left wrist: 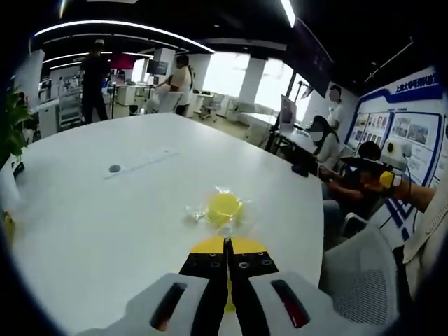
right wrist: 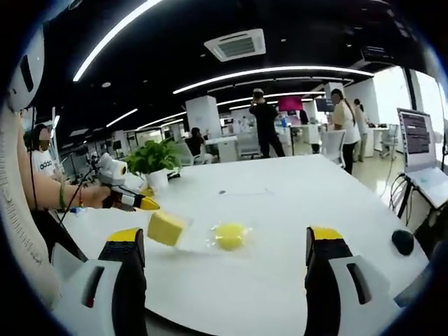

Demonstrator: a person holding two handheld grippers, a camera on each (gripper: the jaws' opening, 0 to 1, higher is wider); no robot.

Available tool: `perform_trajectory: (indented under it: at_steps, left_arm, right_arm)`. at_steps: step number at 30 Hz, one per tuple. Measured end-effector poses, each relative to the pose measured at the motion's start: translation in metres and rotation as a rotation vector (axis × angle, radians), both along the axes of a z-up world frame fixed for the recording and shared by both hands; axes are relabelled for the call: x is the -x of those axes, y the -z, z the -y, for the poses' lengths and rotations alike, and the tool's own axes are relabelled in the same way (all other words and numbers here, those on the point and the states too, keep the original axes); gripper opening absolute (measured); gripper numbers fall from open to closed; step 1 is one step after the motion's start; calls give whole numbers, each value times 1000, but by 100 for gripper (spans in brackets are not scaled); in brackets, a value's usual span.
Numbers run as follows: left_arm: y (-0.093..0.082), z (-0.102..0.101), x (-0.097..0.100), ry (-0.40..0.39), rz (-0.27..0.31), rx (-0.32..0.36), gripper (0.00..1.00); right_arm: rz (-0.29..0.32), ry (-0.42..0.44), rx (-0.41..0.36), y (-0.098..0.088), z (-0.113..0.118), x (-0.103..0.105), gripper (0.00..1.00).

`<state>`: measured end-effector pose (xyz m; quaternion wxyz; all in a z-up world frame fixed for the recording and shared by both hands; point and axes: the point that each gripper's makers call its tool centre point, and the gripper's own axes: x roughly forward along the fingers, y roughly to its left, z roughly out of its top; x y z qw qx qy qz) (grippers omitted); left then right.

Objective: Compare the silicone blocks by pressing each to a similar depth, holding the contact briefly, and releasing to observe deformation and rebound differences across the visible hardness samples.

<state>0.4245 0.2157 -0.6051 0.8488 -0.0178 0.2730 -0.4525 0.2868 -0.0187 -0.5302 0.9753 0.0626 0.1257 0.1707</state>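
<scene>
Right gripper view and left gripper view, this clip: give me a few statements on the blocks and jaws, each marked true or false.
1. The right gripper has its jaws wide apart. True.
2. The left gripper has its jaws wide apart. False: they are shut together.
3. A round yellow block lies on the white table. True.
4. The round yellow block is clamped in the right gripper. False: it lies free on the table, beyond the jaws.
5. A yellow rectangular block sits beside the round one. True.

On the table [right wrist: 294, 210], a block [right wrist: 166, 228] lies just left of a round sample [right wrist: 230, 236].
</scene>
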Motion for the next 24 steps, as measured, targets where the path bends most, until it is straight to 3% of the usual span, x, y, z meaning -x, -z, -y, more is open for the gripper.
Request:
perform_trajectory:
  at_steps: [8, 13, 22, 23, 24]
  left_arm:
    - [14, -36, -38, -82, 81, -87, 0]
    - [29, -51, -61, -143, 57, -70, 0]
    - [66, -67, -82, -181, 40, -107, 0]
    - [67, -68, -83, -186, 34, -103, 0]
    - [73, -68, -85, -194, 25, -97, 0]
  right_arm:
    - [-35, -32, -45, 5, -12, -18, 87]
    - [-83, -45, -44, 19, -16, -23, 88]
    - [-160, -43, -40, 42, -19, -24, 85]
    - [-161, -39, -46, 42, -18, -24, 85]
    - [-144, -14, -106, 35, -17, -29, 85]
